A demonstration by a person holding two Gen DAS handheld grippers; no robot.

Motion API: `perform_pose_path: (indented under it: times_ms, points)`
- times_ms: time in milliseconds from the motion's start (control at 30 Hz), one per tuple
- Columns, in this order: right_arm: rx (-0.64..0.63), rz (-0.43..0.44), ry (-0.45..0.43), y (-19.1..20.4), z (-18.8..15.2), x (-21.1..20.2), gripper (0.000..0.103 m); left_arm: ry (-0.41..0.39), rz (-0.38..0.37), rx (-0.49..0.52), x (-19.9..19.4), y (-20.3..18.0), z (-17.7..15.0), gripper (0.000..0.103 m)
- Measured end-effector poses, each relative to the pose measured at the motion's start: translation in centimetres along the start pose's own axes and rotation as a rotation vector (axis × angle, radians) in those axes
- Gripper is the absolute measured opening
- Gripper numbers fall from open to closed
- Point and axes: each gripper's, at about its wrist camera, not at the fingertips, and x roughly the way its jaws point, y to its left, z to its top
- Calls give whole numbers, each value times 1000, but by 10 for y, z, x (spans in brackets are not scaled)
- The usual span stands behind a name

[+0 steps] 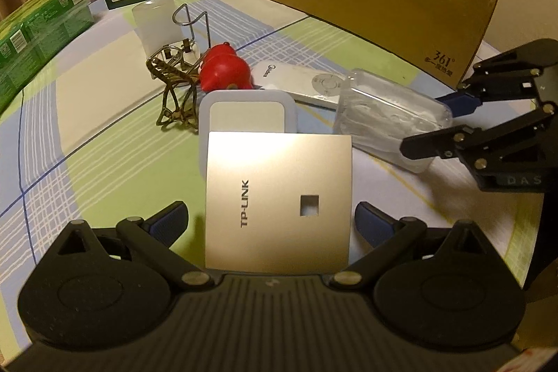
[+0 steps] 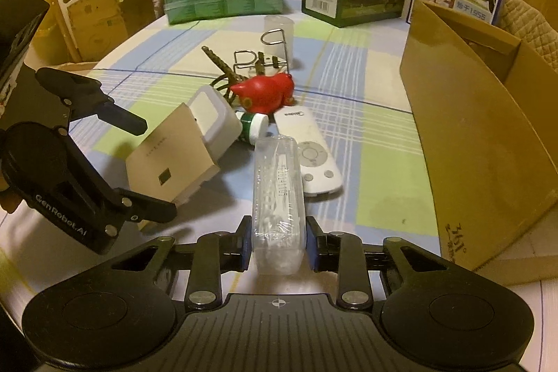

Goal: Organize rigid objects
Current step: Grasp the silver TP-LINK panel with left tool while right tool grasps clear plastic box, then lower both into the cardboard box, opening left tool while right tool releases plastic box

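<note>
In the left wrist view the left tool (image 1: 270, 220) stands open around the gold TP-LINK panel (image 1: 277, 204), which leans on the grey-rimmed box (image 1: 247, 114) in the middle of the frame; its pads do not touch it yet, and I think the thin plate can slide or tip off when they close, because it rests tilted. In the right wrist view the right tool (image 2: 277, 243) is closed on the near end of the clear plastic case (image 2: 277, 183), which lies low in the centre beside the white remote (image 2: 310, 149). Held only at the end, the long case may swing down or slip. It holds something white, not clear what. At the right, the cardboard box (image 2: 481, 142) shows no contents from here.
</note>
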Motion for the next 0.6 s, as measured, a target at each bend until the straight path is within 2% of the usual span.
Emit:
perform_pose_path:
  times_ms: [267,600]
  points:
    - [21,-5,-2,-4,-1,-3,27,21,6,14,7,-4,6,85]
    - [39,-13,-15,-10,-2,-11,27,42,33,-23,1,-8,9,85]
